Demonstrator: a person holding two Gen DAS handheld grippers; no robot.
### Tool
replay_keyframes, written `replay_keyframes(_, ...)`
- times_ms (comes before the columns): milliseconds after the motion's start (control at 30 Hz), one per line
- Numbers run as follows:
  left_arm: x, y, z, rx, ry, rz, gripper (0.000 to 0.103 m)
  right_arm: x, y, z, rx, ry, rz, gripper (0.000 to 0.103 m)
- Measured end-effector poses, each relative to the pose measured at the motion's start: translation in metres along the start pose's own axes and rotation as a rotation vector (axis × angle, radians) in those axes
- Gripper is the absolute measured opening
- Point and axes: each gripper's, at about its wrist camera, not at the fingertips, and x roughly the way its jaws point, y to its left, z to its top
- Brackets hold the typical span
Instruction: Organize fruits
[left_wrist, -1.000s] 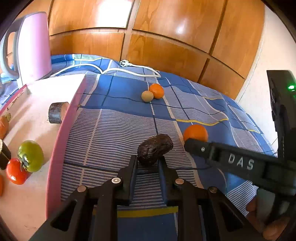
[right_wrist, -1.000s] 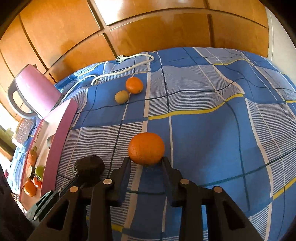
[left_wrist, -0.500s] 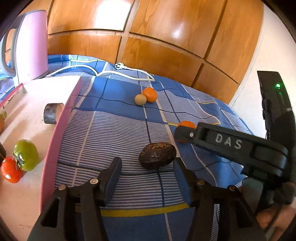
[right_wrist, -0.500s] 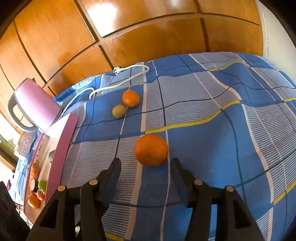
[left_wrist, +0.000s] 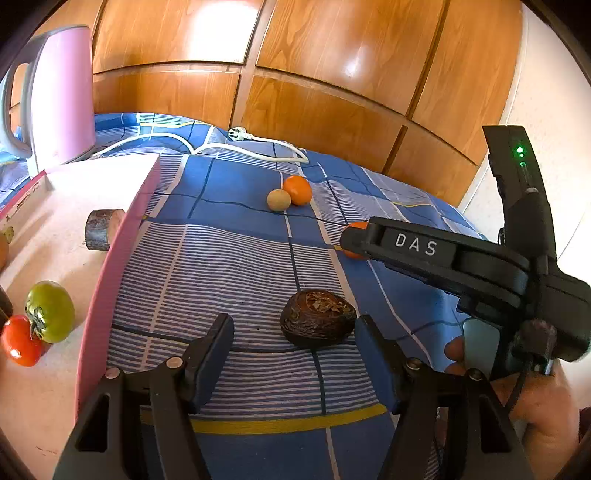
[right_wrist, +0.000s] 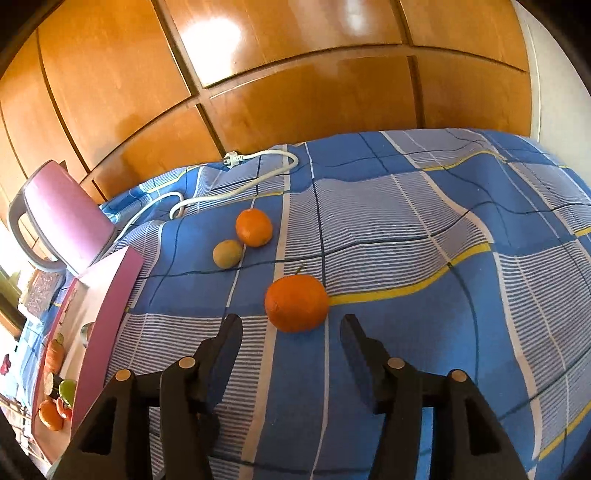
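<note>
Left gripper (left_wrist: 293, 328) with jaws opening, dark avocado (left_wrist: 317, 323) lying free between them on the blue checked bedspread (left_wrist: 236, 258). Right gripper (right_wrist: 291, 328) spread apart, large orange (right_wrist: 296, 302) just beyond the tips, untouched. Farther: small orange (right_wrist: 253, 227) touching a pale round fruit (right_wrist: 227, 253).

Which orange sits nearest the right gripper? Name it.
The large orange lying alone just ahead of the open right gripper. The smaller orange lies farther back, touching a tan round fruit.
</note>
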Motion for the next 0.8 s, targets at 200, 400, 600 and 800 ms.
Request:
replay_keyframes(200,0.002,-0.001,-0.001,0.010,0.001,0.013,0.072,0.008,-0.008,0.006,0.039,0.029,0.004,0.055)
replay_keyframes(400,0.001,-0.002,-0.001,0.017,-0.003,0.021,0.072,0.011,-0.012,0.008,0.044,0.037,0.006,0.045)
replay_keyframes(600,0.000,-0.004,0.004,0.014,-0.010,-0.006,0.070,0.004,-0.013,0.008,0.016,0.033,-0.067,0.036)
replay_keyframes(800,0.011,-0.010,0.011,0.043,0.014,-0.024,0.062,0.003,-0.019,0.006,0.011,0.054,-0.155,0.036)
